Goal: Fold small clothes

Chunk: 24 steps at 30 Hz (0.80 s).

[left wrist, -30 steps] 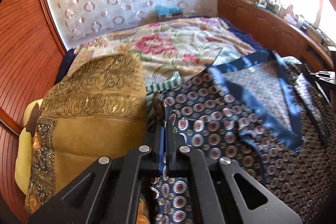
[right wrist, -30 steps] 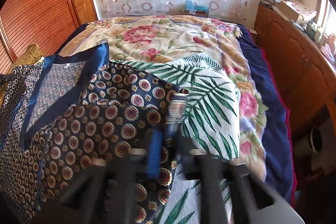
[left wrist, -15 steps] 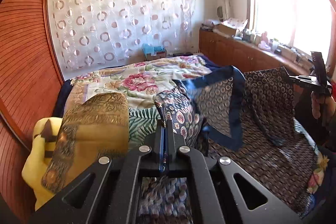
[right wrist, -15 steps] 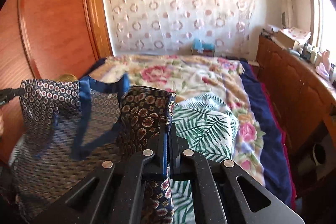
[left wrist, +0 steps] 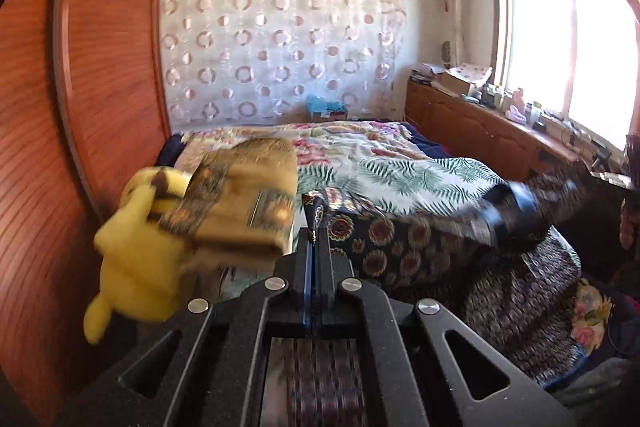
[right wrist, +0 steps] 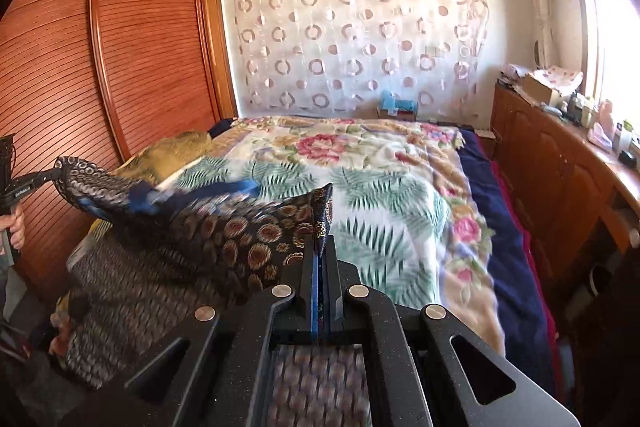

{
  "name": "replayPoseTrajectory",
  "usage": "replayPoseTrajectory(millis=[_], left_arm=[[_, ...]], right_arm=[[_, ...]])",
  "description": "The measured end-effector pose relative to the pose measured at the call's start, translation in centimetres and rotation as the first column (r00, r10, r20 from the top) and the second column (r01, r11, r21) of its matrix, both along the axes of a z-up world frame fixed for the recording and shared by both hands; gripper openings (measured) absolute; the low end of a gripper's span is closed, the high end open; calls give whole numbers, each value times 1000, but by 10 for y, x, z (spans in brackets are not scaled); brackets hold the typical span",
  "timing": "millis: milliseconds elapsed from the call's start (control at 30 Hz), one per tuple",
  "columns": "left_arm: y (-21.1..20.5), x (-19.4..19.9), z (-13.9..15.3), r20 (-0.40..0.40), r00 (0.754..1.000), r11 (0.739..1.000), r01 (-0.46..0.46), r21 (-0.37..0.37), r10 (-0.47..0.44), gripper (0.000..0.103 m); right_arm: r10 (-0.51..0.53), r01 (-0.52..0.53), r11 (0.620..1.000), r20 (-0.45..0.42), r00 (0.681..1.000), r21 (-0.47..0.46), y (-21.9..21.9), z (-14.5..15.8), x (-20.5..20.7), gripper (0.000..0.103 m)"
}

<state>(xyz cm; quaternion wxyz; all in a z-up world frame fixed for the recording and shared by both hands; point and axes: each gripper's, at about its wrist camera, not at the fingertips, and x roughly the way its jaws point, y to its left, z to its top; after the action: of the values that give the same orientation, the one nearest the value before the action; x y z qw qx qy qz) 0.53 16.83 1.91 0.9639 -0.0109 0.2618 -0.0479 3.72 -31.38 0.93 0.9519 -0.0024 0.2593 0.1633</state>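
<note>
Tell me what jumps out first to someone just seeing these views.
The dark patterned garment, stretched in mid-air above the bed's near end, each top corner pinched in a shut tool: left tool, right tool. Behind it lies the floral bedspread, with a yellow plush toy by the wooden wardrobe.

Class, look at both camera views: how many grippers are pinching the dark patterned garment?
2. The left gripper pinches one corner of the dark patterned garment; the right gripper pinches the opposite corner, stretching it above the bed.
</note>
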Motion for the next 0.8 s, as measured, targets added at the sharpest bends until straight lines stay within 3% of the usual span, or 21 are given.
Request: replayPoseTrajectory(millis=[100,233,433,667,800], left_arm=[[7,-30,-12,-21,1000,1000,-15,-16,14,1],[8,-41,-30,-67,998,1000,-21,-22,19,1],[1,-35,-50,-111,993,1000,-23,22,25,2],[0,-43,-38,-73,996,999,-50,7,50,2],[1,-41,-32,-54,996,998,-65,16,66,27]], right_arm=[[7,-7,1000,-36,999,-24,-5,-9,-40,1],[8,-13,998,-105,994,-56,-13,-26,-71,1],[-15,-1,997,-198,980,-79,-17,-44,-69,1],[-17,-5,996,-243,970,-92,-6,-53,-48,1],[-30,5,996,-269,963,-93,0,-57,-37,1]])
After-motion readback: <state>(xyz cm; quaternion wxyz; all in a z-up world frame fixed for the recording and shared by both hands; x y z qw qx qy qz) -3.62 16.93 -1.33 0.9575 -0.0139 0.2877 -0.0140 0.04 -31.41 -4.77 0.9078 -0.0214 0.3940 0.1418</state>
